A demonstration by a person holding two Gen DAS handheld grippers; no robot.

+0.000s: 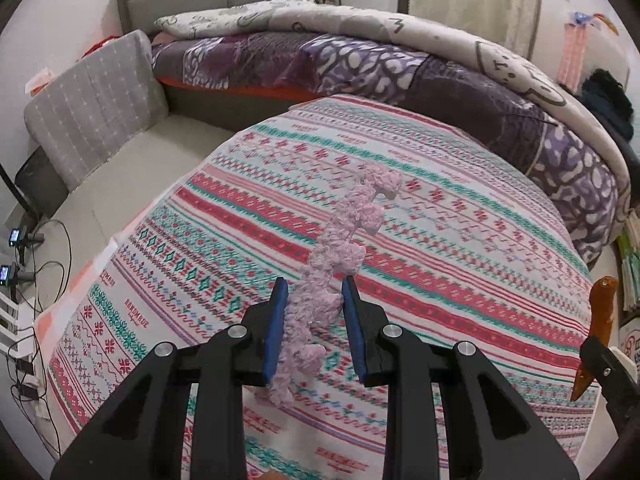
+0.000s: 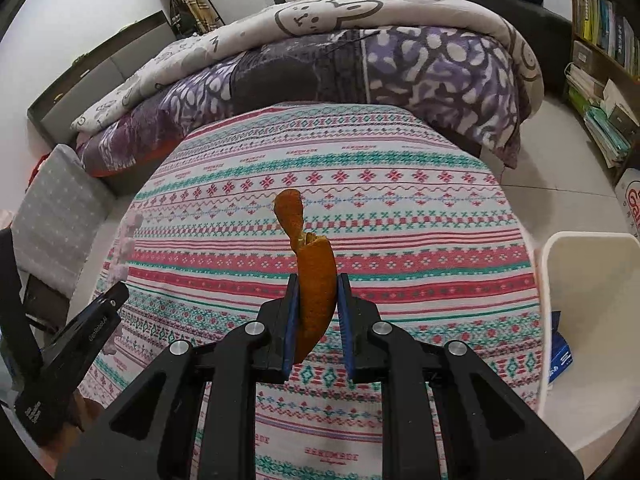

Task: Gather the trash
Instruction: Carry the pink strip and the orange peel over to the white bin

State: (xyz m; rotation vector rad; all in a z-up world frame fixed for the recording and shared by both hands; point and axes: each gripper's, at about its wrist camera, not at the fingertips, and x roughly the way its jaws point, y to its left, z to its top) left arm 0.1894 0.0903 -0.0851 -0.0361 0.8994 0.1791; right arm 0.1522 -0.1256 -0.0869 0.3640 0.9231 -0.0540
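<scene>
My left gripper (image 1: pixel 313 286) is shut on a long crumpled strip of pale pink tissue (image 1: pixel 344 236), which sticks up and forward between the blue pads, held above the patterned cloth (image 1: pixel 460 248). My right gripper (image 2: pixel 317 280) is shut on a curled orange peel (image 2: pixel 312 276), also held above the cloth. The peel and right gripper show at the right edge of the left wrist view (image 1: pixel 600 320). The left gripper's black body (image 2: pixel 76 344) and a bit of pink tissue (image 2: pixel 126 236) show at the left of the right wrist view.
A white bin (image 2: pixel 592 320) stands on the floor right of the cloth-covered surface, with a blue packet (image 2: pixel 560 356) inside. A bed with purple and cream quilts (image 2: pixel 360 60) lies behind. A grey cushion (image 1: pixel 96 104) is at left, bookshelves (image 2: pixel 600 60) at right, cables (image 1: pixel 24 280) on the floor.
</scene>
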